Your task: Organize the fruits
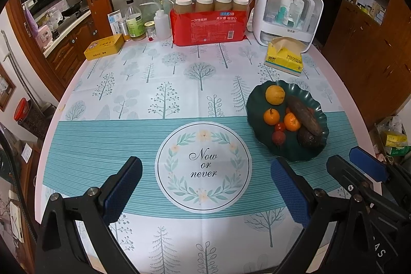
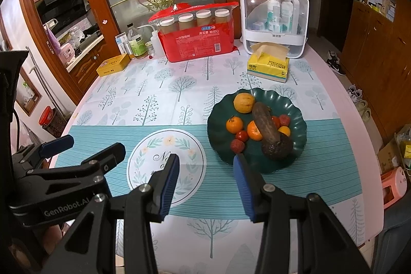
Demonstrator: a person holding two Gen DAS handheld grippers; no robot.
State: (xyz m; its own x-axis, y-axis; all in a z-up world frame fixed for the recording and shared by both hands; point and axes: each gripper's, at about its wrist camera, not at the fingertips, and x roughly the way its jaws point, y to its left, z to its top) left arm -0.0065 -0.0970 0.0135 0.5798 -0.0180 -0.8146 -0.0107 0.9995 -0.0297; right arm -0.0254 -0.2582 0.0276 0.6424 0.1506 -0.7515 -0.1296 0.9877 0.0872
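My table point(image 1: 77, 84) fills both views, round, under a smooth printed cloth of pale trees with a teal striped band and a "Now or never" medallion point(image 1: 203, 166) in the middle. At the back stand a glossy red pack of paper cups point(image 1: 208, 22), a white plastic storage case point(image 1: 287, 12) with a clear front, and a yellow tissue pack point(image 1: 283, 57).

As far as I can judge, the organizing looks close to done: every fruit I can see already sits in the dark green plate point(image 2: 300, 117) with its scalloped rim, and none lies loose on the cloth. The plate rests to the right of the medallion, just beyond my right gripper's tips. Whether anything more needs arranging inside it, I cannot tell.

My left gripper point(image 1: 205, 184) hovers over the medallion, blue ribbed pads spread wide, holding nothing. My right gripper point(image 2: 205, 184) is likewise parted and empty, its right pad near the plate's front edge.

In the plate, a long brown rough-skinned piece point(image 2: 264, 123) lies diagonally across the others, with a dark wrinkled avocado point(image 2: 278, 148) at its lower end. A dull yellow round citrus point(image 2: 244, 102) sits at the far side. Two bright, glossy mandarins point(image 2: 234, 124) come next, then small bumpy red lychees point(image 2: 237, 145) and a smooth cherry tomato point(image 2: 242, 135).
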